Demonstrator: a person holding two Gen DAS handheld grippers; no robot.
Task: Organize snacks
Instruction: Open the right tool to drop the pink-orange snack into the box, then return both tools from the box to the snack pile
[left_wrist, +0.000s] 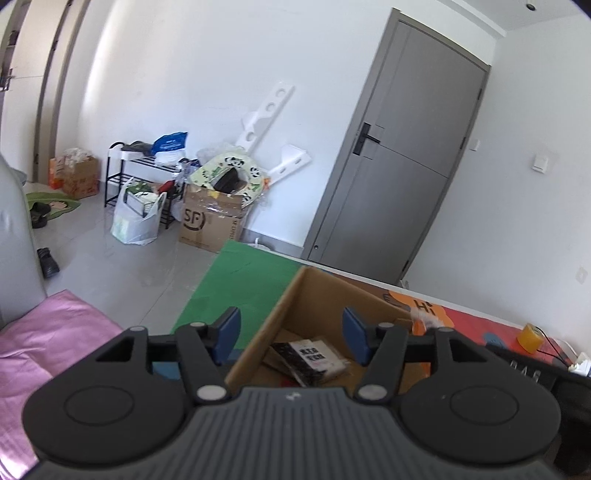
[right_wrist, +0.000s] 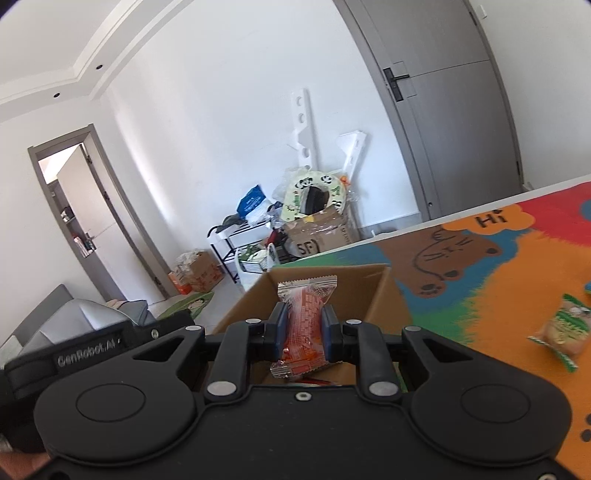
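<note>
Snack packet (right_wrist: 304, 325), orange, sits clenched in the right gripper (right_wrist: 303, 334) above the cardboard box (right_wrist: 384, 291) near the table's left edge; released early, it could catch the rim (left gripper (left_wrist: 291, 334) spread, empty).

White walls (left_wrist: 184, 74), grey door (left_wrist: 399, 166), pale tiled floor (left_wrist: 110, 266), cluttered black rack (left_wrist: 140, 177).

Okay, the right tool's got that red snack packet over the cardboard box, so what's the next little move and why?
Probably ease the right tool a little lower into the cardboard box, then open it. The red snack packet is clamped between its fingers just above the open box, where a dark packet already lies. The left tool is open with nothing in it.
</note>
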